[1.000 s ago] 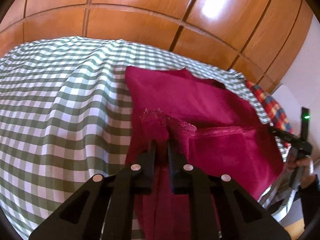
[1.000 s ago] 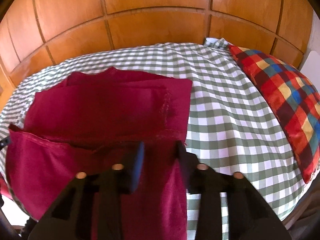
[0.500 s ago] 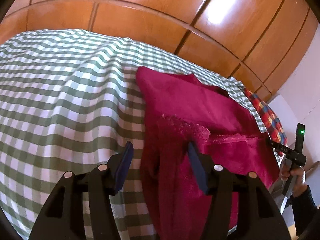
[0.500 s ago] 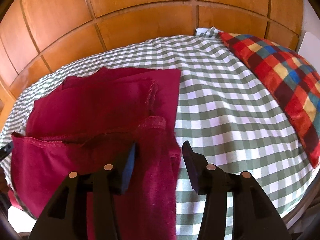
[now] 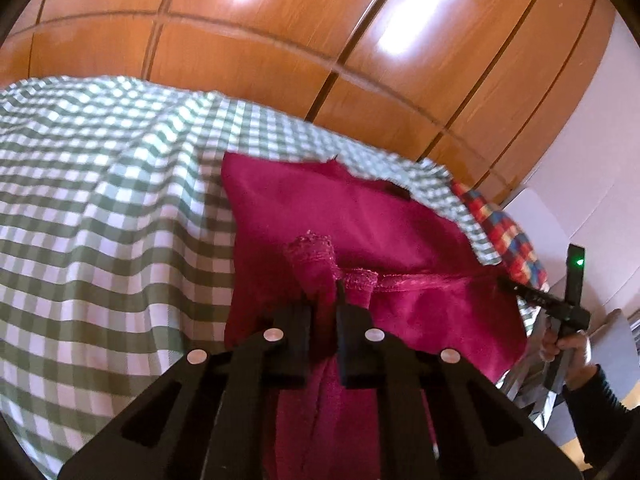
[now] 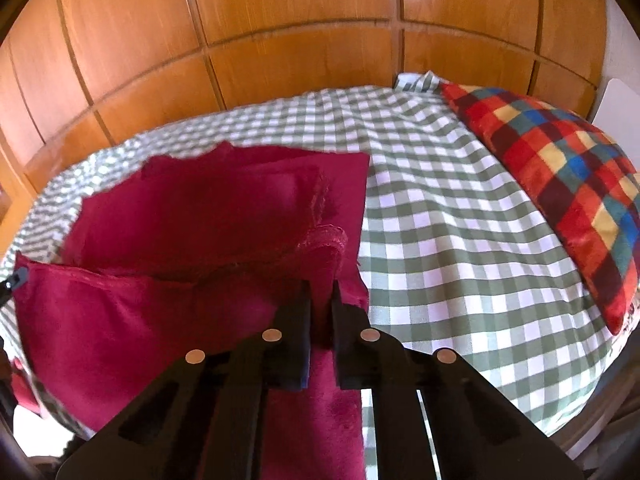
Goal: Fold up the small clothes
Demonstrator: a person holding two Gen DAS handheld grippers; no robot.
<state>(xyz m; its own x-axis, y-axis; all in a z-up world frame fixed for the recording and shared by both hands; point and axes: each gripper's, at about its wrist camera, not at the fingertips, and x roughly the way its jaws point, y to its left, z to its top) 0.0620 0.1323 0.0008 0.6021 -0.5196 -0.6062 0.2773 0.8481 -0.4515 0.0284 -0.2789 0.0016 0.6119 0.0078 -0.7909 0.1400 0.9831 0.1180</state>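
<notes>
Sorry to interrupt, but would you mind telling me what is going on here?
A person is folding a dark red fleece garment on a bed with a green-and-white checked sheet. Each hand holds a black two-finger gripper: the left gripper and the right gripper are both shut on the garment's near hemmed edge, one at each end. The far part lies flat. A multicoloured checked pillow sits to the right.

Crimson garment (image 6: 168, 320): matt, napped cloth. Checked bedsheet (image 6: 440, 240): smooth woven cotton. Wall panels (image 6: 280, 20): glossy varnished wood. Grippers: matt black plastic.
</notes>
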